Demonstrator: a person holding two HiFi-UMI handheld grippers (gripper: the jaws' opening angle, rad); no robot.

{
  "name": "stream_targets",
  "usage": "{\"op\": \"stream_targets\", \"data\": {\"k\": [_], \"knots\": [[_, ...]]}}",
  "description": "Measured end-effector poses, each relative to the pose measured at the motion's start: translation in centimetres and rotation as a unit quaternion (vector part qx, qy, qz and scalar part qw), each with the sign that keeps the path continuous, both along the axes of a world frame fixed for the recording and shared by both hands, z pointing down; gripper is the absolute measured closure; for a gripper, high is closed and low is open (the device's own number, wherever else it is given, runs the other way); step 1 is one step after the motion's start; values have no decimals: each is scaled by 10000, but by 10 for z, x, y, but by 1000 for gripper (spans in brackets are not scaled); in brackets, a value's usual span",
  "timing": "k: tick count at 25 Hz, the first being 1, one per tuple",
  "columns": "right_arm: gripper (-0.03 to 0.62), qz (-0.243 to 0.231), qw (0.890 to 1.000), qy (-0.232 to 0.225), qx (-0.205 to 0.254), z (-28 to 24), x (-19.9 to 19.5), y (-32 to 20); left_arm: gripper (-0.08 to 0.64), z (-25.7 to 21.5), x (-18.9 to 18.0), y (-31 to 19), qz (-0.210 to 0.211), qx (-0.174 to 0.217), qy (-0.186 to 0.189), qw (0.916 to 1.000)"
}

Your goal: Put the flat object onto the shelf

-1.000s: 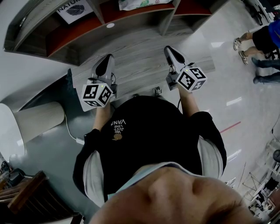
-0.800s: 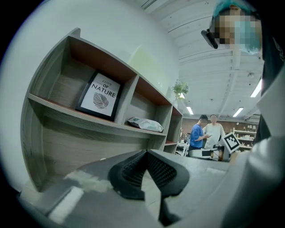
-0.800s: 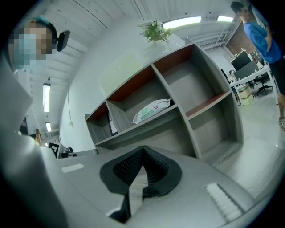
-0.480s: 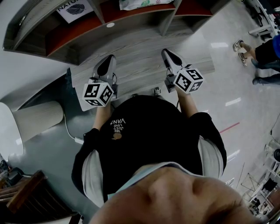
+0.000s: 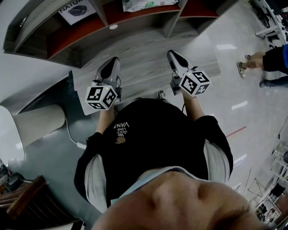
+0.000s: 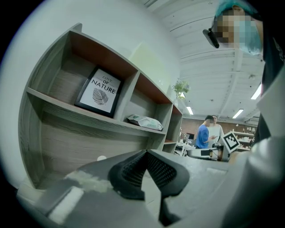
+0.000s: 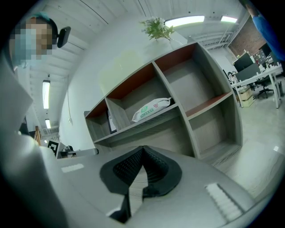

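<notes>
While the person in a black printed shirt [image 5: 148, 134] faced the grey wooden shelf unit with red-brown inner panels [image 5: 144, 49], both hand-held tools hung over its broad lower ledge with nothing in them. At the far left, on the floor beside the unit, lay a beige ribbed cylinder [image 5: 38, 122]. In the left compartment a black-framed white print of a leaf [image 5: 76, 10] leaned upright against the back panel, its foot on the shelf board. Just right of it, a small white round dot [image 5: 113, 26] sat on the wood below that board. The left gripper [image 5: 114, 59] pointed at the ledge near this dot; in the left gripper view its dark ribbed pads were pressed together with nothing between them, and its black-and-white marker cube [image 5: 101, 96] faced the head camera. In the middle compartment, right of the divider, a flat white-and-green soft pack [image 5: 141, 4] lay on the board, well apart from both tools. The right gripper [image 5: 172, 53] hovered over the ledge's right part, jaws likewise closed tight and empty. A small green plant [image 7: 156, 27] stood on top of the unit. At the far right, on the glossy floor, a person in a blue top [image 5: 274, 45] stood well clear.
</notes>
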State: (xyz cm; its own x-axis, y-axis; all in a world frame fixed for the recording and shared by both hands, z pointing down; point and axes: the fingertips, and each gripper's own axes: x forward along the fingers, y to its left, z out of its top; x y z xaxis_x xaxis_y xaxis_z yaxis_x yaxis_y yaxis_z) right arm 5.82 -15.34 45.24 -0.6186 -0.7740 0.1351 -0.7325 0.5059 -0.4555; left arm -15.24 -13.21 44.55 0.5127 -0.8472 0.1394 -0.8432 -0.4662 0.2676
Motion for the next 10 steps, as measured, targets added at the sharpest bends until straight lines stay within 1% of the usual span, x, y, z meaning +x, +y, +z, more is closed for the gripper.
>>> {"op": "stream_targets", "data": {"k": [10], "knots": [[594,25,10000,-22,40,-5,2,-2,558,-1,-2,-2,-36,9,2,10000]]}}
